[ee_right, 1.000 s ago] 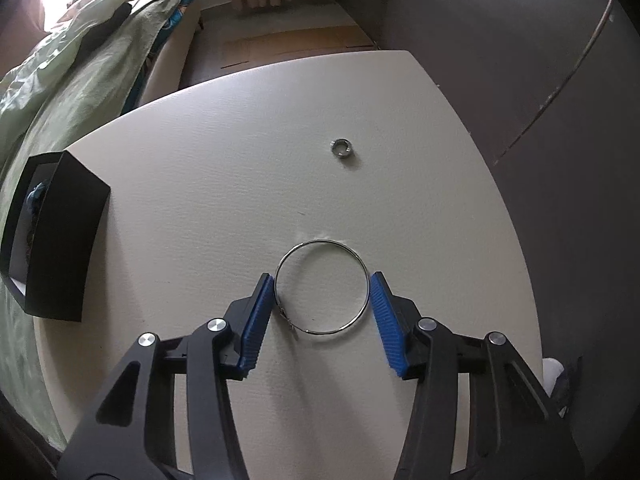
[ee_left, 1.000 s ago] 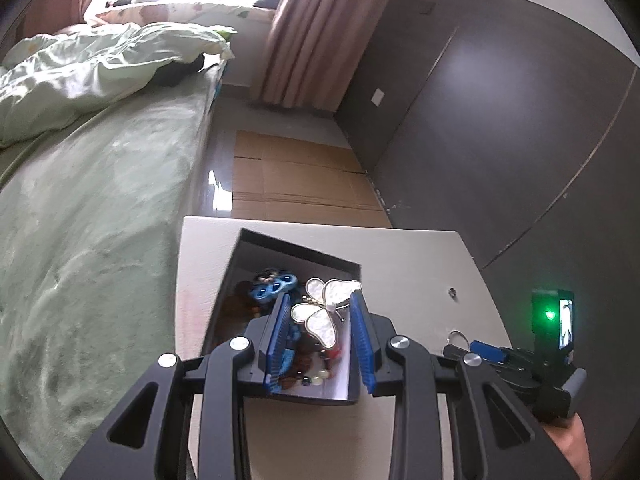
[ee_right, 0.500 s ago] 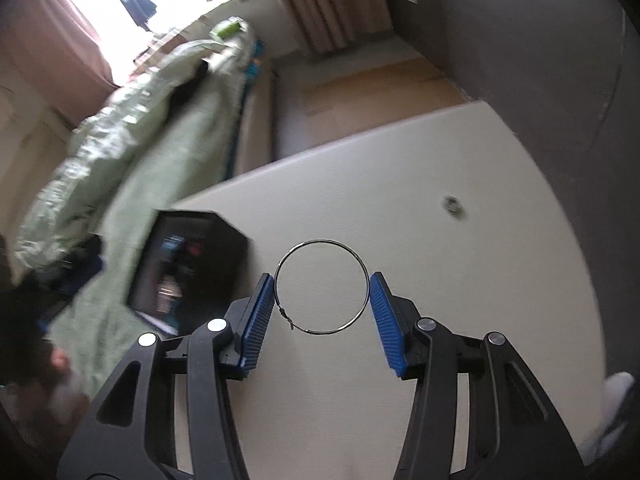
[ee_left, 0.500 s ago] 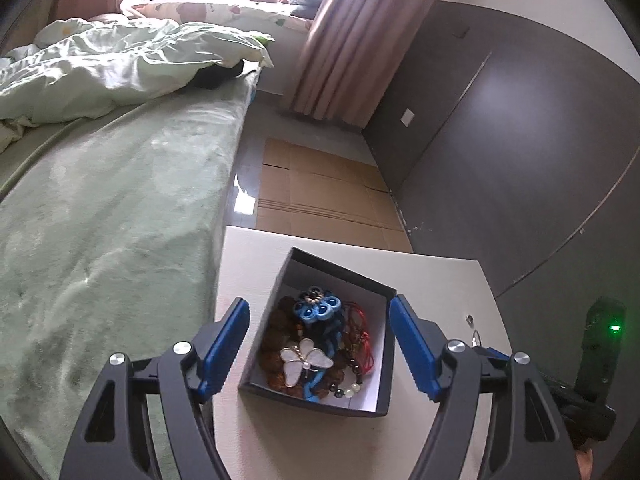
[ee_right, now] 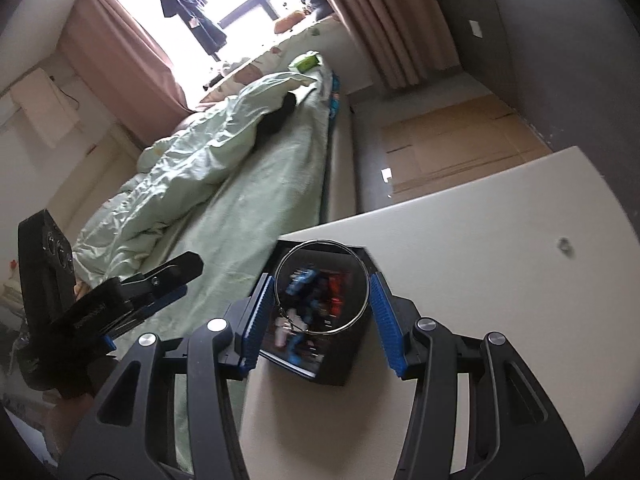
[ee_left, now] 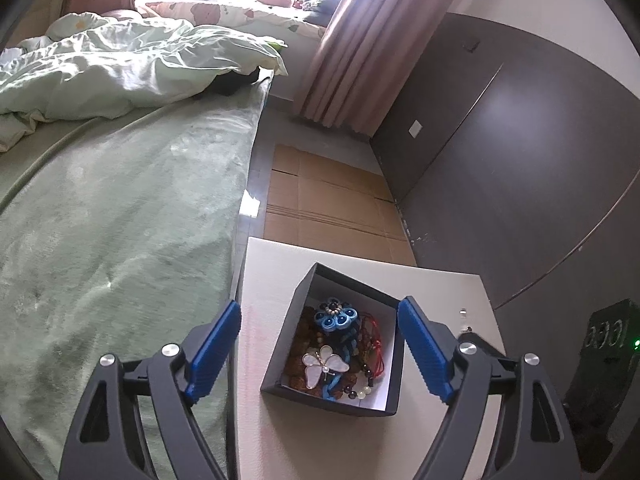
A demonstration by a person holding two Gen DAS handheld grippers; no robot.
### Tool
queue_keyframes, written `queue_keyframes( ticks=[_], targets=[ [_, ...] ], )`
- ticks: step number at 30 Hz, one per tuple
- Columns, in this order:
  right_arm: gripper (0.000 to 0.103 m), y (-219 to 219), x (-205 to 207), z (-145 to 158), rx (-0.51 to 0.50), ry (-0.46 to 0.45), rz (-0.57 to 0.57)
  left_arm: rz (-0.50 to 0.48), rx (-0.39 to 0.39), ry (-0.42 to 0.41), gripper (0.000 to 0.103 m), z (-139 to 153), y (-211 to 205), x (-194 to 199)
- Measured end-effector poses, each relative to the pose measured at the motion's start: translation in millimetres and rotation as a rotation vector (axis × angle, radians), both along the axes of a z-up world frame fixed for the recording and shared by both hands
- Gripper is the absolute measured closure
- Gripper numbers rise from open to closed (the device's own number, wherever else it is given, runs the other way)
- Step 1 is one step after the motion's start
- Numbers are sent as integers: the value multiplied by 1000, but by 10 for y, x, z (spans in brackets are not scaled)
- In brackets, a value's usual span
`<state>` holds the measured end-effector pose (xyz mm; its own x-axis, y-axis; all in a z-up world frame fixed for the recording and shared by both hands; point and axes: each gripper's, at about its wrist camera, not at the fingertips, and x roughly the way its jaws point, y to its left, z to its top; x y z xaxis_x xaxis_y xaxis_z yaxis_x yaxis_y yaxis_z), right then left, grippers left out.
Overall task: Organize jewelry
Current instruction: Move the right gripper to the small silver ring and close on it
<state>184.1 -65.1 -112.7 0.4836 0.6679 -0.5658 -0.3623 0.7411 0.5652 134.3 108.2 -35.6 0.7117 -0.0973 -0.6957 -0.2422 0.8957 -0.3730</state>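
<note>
A black jewelry box (ee_left: 301, 309) sits on the white table (ee_left: 432, 288), holding a white butterfly brooch (ee_left: 323, 364), a blue flower piece (ee_left: 335, 315), beads and red cords. My left gripper (ee_left: 320, 348) is open and empty, raised above and just behind the box. My right gripper (ee_right: 320, 312) is shut on a thin silver hoop bangle (ee_right: 362, 276), held over the box (ee_right: 344, 372). The left gripper also shows in the right wrist view (ee_right: 160, 284), to the left of the box.
A small silver ring (ee_right: 565, 246) lies on the table to the right. A bed with a green blanket (ee_left: 100, 220) runs along the table's left edge. Cardboard (ee_left: 332, 200) covers the floor beyond. A dark wall panel (ee_left: 520, 152) stands at the right.
My left gripper let go of the butterfly brooch into the box, opened wide and rose. My right gripper lifted the hoop bangle off the table and carried it left over the box.
</note>
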Motion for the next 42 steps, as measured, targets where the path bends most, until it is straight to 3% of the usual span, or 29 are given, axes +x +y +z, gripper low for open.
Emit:
queue_keyframes(
  ticks=[7,9,10,15,31,40,42],
  targets=[
    [51,333,-19,-69,-24,-11,59,-10,34,-11,8,101,24,-23],
    [26,418,10,-106,-50,11,89,-14,38,0,8,103,32,-9],
    [8,397,7,-114,-51,9,75,-16,34,6,8,93,47,1],
    [8,62,103,-74,13,20,-8,-6,6,37,8,31,125,41],
    [8,-719,324,-31,-139,-33,-199,-13,30,55,8,-99,19,108],
    [9,-1242,607,-253,-107,91,-358,-18,41,62,8,-160,-49,237],
    [19,-1275,696,-321,-125,123,-374,-23,40,66,8,-177,-56,286]
  ],
)
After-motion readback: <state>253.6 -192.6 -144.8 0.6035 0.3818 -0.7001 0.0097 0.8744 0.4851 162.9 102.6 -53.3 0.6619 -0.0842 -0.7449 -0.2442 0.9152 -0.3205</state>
